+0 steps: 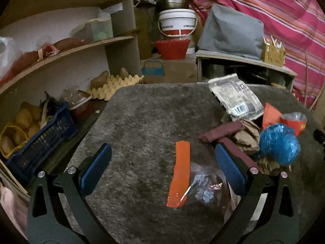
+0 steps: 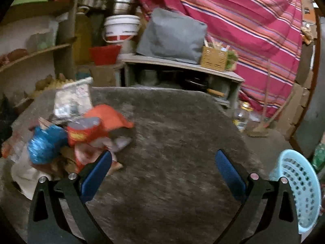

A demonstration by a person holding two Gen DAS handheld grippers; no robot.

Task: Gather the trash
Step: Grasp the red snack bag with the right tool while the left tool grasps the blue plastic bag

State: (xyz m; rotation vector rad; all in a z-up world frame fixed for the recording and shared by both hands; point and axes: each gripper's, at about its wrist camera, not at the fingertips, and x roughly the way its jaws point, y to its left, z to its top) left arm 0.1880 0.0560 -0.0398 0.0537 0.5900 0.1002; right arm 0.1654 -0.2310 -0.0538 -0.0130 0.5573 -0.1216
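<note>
Grey fuzzy carpet (image 1: 146,122) covers the low surface where the trash lies, and a messy room stands behind it. Far on the left, wooden shelves (image 1: 67,50) hold a dark blue crate (image 1: 42,140) with potatoes in it and an egg tray (image 1: 113,85). Behind the carpet sit a white bucket (image 1: 177,23), a red bowl (image 1: 172,48) and a grey cushion (image 1: 231,30), with a pink striped cloth (image 1: 284,16) hanging at the back. The left gripper (image 1: 162,166) is spread wide and holds nothing. Between its blue fingers lies an orange strip (image 1: 180,172), touching a clear plastic bag (image 1: 205,187) just to its right. Further right is the trash pile: a grey printed packet (image 1: 237,97), a dark red wrapper (image 1: 221,132), crumpled brown paper (image 1: 247,138), a blue plastic ball (image 1: 279,144) and a red cup (image 1: 294,122), all close together. The right gripper (image 2: 162,168) is also spread wide and empty, over bare carpet. Its view is a bit blurry. The trash pile (image 2: 67,134) sits by its left finger there. On the far right stands a light blue basket (image 2: 300,191), beside the carpet's edge.
</note>
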